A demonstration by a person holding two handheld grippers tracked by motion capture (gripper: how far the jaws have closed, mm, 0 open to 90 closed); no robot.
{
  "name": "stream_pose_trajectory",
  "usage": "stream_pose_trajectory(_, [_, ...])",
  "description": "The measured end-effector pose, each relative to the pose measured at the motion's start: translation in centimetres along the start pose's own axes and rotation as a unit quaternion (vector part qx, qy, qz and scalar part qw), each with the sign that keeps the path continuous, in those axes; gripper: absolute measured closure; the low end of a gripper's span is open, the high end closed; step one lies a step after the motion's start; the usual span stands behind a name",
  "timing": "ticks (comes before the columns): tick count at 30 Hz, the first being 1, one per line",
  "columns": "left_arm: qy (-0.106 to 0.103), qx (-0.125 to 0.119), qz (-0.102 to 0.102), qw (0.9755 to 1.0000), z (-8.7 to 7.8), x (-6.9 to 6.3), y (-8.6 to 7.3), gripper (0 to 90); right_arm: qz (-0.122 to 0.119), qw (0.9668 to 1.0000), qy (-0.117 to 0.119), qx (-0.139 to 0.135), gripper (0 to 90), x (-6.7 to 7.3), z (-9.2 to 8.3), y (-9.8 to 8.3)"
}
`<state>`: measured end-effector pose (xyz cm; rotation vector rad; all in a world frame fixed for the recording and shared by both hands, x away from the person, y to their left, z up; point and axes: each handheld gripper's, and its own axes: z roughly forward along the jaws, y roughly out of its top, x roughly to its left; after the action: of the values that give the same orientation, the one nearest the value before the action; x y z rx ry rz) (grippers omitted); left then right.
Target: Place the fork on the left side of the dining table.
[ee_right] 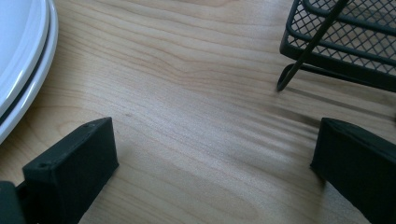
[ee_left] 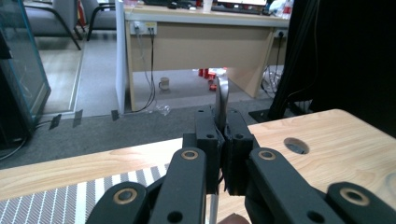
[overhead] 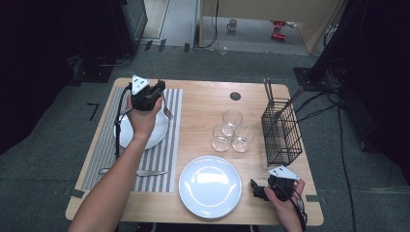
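A person's left hand holds my left gripper over the far end of the striped placemat, above a white plate. Its jaws are shut on a metal fork, whose tines hang toward the plate's right side. In the left gripper view the gripper pinches the fork's handle, which sticks up between the closed pads. My right gripper rests low at the table's near right corner, pointing left. Its jaws stand wide open over bare wood with nothing between them.
Stacked white plates lie at the front centre, their rims just left of the right gripper. Three glasses stand mid-table. A black wire basket stands at the right. A knife and a spoon lie on the placemat.
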<state>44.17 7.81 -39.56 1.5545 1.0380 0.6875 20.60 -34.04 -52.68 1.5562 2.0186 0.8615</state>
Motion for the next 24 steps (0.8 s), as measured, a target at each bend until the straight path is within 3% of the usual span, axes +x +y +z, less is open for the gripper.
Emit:
stream_pose_trajectory(7, [0.016,0.009,-0.012,0.9998,1.0,0.7,-0.6,88.4,-0.001,1.0000,0.000,0.000,0.0,0.0,0.0,0.0])
stream_pose_trajectory(14, [0.026,0.005,-0.008,0.9996,1.7,0.7,-0.2,88.4,-0.001,1.0000,0.000,0.000,0.0,0.0,0.0,0.0])
stream_pose_trajectory(20, [0.043,0.004,0.014,0.9990,3.1,1.0,0.3,88.4,-0.001,1.0000,0.000,0.000,0.0,0.0,0.0,0.0])
stream_pose_trajectory(23, [0.049,-0.004,-0.011,0.9987,3.7,1.6,0.4,88.4,-0.001,1.0000,0.000,0.000,0.0,0.0,0.0,0.0])
stream_pose_trajectory(24, [0.054,-0.004,-0.010,0.9985,4.0,1.7,0.4,88.4,-0.001,1.0000,0.000,0.000,0.0,0.0,0.0,0.0])
